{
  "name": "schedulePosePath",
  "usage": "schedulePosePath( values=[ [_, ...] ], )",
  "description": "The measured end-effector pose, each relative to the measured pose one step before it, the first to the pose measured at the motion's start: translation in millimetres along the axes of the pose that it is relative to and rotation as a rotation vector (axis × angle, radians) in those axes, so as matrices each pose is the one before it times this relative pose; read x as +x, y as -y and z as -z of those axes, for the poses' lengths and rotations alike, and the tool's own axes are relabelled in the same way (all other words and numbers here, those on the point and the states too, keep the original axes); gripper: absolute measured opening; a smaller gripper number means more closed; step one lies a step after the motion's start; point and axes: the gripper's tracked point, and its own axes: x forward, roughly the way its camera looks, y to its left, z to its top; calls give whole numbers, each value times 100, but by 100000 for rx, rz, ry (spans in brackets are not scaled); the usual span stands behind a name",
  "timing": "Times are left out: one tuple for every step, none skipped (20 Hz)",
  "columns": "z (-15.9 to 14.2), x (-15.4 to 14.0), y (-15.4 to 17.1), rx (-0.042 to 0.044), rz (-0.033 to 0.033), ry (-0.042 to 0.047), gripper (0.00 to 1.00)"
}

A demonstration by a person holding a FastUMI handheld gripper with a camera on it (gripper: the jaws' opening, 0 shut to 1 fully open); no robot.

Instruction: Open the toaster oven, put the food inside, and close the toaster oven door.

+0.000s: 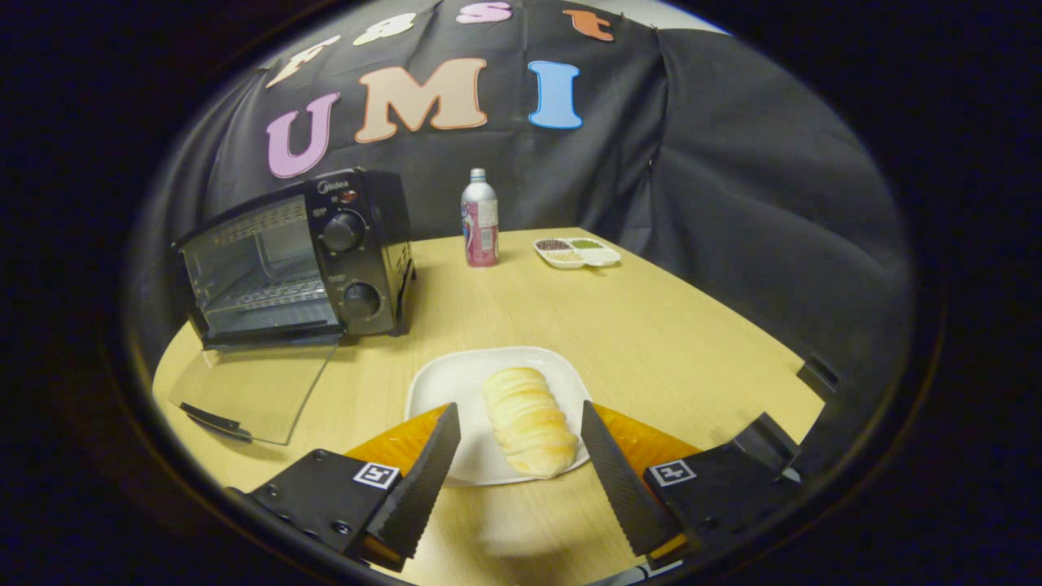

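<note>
A pale wooden table [651,325] stood against a black cloth backdrop, and on it, well off to one side of the fingers, sat a black toaster oven [301,256] with its glass door [252,391] already folded down flat onto the tabletop, leaving the wire rack inside exposed. The gripper [521,419] was spread open, gripping nothing, its two fingers flanking a ridged bread roll [527,419] that lay lengthwise on a white plate [444,391]; the roll sat between the fingertips without either plainly touching it. The roll looked light, soft and easily crushed, with a dry crust that should not have been slippery, so the sensible hold was across its middle, on the long sides, with only gentle closing pressure. Taken near one end, it would likely have sagged or tilted. The plate was smooth and might have slid if nudged. Farther back stood a drink bottle [480,220] and a small divided dish [580,253], well clear of the path to the oven.
</note>
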Motion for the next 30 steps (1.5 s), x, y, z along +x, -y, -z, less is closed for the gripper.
schedulePosePath(
  values=[
    [295, 476, -84, -159, -402, -267, 95],
    [553, 296, -150, -607, -321, -1703, 95],
    [418, -210, -418, -2633, -1114, 939, 96],
    [-261, -107, -461, -1595, -2317, 880, 96],
    [247, 236, -169, 78, -1167, -341, 89],
    [71, 25, -282, 2234, -1848, -1292, 82],
    [187, -13, -114, 2467, -1083, -1894, 75],
    [-6, 29, 33, 818, -59, -380, 68],
    [52, 6, -82, 110, 351, -622, 61],
    [-183, -116, -158, -1011, 268, 216, 54],
    [28, -41, -33, 1030, 417, -202, 54],
    [-18, -65, -66, 972, 817, 6, 51],
    [151, -127, -99, -168, 523, -411, 48],
    [35, -162, -140, -496, 351, 85, 45],
    [86, -449, -139, -639, 399, 160, 42],
    [-141, -398, -168, -45, 149, 554, 42],
    [-166, -487, -337, 244, -606, 911, 42],
    [-424, -526, -388, 616, -576, 1531, 42],
    [-505, -563, -256, 690, -698, 1837, 42],
    [-590, -574, -440, 544, -658, 1782, 42],
    [-365, -386, -546, 735, -1004, 1552, 42],
    [-393, -530, -756, 1212, -1515, 893, 42],
    [-275, -557, -858, 1727, -1955, 677, 42],
    [-316, -532, -1162, 1915, -2734, 634, 42],
    [-48, -382, -1191, 1841, -2930, 634, 42],
    [-215, -378, -1341, 1656, -3100, 809, 42],
    [-172, -204, -1373, 1927, -2960, 923, 42],
    [-187, -141, -1300, 2368, -2746, 485, 42],
    [127, -90, -1290, 2394, -2671, -177, 42],
    [-44, -62, -1375, 2001, -2926, 279, 42]
  ],
)
